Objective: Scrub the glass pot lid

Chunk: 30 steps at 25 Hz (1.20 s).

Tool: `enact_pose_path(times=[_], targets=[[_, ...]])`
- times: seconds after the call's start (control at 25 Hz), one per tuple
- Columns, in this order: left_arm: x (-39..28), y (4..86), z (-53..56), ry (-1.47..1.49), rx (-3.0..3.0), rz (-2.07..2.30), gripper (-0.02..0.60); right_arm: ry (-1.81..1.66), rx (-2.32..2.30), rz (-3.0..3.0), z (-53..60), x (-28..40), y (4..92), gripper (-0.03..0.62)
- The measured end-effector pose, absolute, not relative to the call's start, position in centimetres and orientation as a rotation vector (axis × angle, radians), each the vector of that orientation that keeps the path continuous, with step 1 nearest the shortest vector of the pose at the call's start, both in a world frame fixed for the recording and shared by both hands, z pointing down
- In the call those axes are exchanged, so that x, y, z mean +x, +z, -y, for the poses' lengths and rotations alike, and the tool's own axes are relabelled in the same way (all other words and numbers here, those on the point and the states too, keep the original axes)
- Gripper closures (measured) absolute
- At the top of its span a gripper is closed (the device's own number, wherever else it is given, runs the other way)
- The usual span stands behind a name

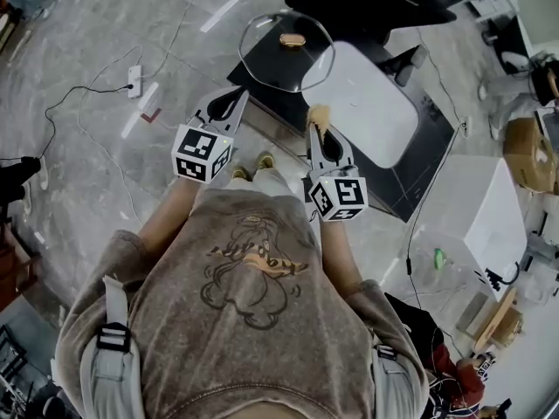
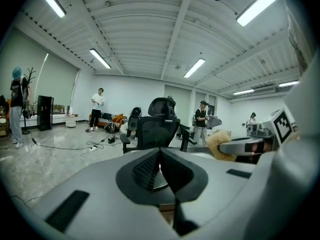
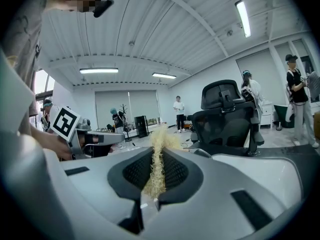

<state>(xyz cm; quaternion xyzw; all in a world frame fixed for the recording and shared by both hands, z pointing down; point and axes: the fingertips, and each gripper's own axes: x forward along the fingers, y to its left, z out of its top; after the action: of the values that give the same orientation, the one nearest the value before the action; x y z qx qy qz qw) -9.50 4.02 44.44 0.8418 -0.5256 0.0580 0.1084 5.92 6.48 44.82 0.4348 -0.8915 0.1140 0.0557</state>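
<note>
We hold the glass lid (image 1: 286, 55) by its rim in the closed left tongs (image 1: 234, 99), raised over the dark worktop (image 1: 419, 160), while the right tongs (image 1: 316, 127) pinch a straw-coloured scrubber (image 1: 319, 112) nearby, seemingly poised for scrubbing.

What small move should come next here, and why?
Probably bring the right gripper forward until its scrubber meets the glass lid. The left gripper is shut on the lid's rim and holds it up, the right jaws are shut on the scrubber, and the scrubber seems to sit just short of the glass.
</note>
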Motion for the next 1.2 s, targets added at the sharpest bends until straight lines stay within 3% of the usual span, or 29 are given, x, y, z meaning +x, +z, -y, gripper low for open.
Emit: enact_pose_path(times=[1.2], targets=[[-6.9, 43.8, 11.8, 0.142, 2.511, 1.453, 0.563, 0.357, 1.215, 2.767, 9.8, 6.4, 45.2, 0.554]])
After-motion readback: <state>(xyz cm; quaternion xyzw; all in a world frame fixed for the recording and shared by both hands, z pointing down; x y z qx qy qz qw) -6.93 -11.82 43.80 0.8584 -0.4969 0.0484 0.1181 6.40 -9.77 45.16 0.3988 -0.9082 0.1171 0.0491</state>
